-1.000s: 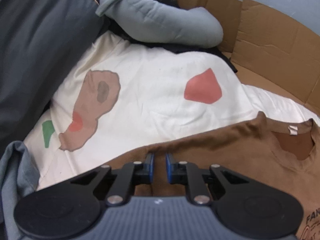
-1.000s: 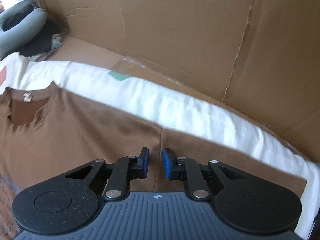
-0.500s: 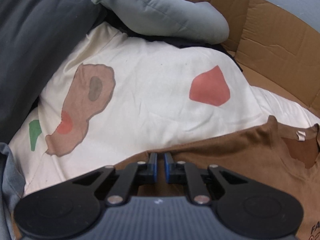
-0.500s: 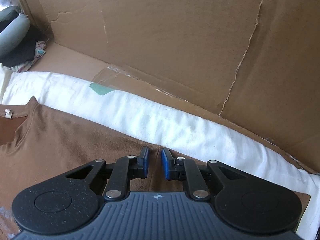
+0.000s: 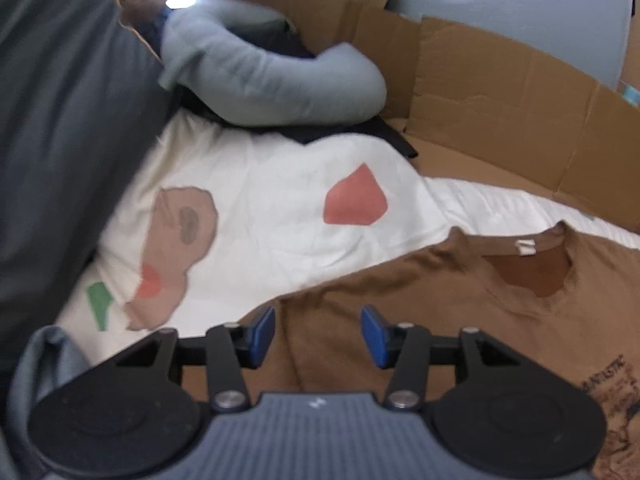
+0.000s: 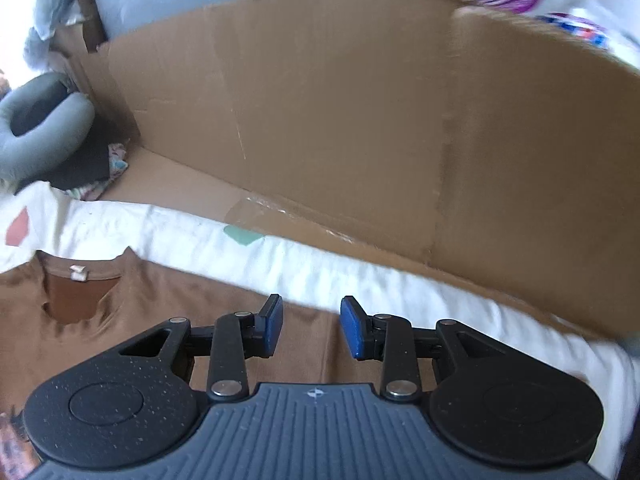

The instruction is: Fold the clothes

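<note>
A brown T-shirt [image 5: 460, 304] lies flat on a white sheet [image 5: 256, 184], collar and neck label away from me, a printed design at its lower right. My left gripper [image 5: 318, 334] hovers over the shirt's left shoulder; its jaws are opening and the blue pads press on nothing. In the right wrist view the same brown T-shirt [image 6: 168, 312] spreads to the left. My right gripper [image 6: 312, 326] hangs above the shirt's right shoulder near its upper edge, jaws also opening, with only cloth lying below the gap.
A grey curved pillow [image 5: 272, 80] and dark clothes lie at the far left corner. Cardboard walls [image 6: 340, 120] run along the far side. The white sheet [image 6: 360, 280] carries red, brown and green patches. A dark grey cushion [image 5: 60, 120] stands at the left.
Both grippers went from nearly shut on the shirt's shoulders to clearly parted and rose away from the cloth. The shirt has dropped flat.
</note>
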Motion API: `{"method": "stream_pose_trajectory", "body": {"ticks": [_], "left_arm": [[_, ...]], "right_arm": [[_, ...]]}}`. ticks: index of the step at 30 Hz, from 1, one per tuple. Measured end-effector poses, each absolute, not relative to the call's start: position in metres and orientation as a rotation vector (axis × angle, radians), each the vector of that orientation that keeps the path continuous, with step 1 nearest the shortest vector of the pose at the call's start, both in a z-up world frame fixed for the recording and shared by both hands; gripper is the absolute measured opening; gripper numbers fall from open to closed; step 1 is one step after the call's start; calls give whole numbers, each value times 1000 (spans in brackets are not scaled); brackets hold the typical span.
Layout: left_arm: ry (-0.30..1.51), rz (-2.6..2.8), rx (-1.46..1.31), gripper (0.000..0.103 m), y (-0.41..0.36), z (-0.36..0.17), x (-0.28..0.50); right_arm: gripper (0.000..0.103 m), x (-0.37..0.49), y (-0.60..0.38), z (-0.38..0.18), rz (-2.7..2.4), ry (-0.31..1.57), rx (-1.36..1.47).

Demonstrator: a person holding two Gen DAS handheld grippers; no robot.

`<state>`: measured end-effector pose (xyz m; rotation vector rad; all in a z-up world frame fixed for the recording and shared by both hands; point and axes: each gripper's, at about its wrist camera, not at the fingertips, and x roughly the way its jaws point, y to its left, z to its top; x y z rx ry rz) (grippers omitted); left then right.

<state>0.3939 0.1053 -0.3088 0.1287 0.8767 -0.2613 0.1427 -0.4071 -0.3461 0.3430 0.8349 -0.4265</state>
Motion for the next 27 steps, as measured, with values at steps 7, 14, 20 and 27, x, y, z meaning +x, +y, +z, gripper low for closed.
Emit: {"method": "stream_pose_trajectory", "body": {"ticks": [7,14,20,27], "left_arm": [[938,-259,78,51,127,-236,346],[949,-288,-25,51,150,-167,307],[946,-279,-50,51,152,-120,269],[950,-227,1,51,146,-68,216]], "right_arm": [[39,67,-394,-258,-432,852,403],[39,20,-386,-164,-429,857,402],[44,-5,-374,-96,-396,833,405],[51,-35,-369,-42,-333,773,437]]}}
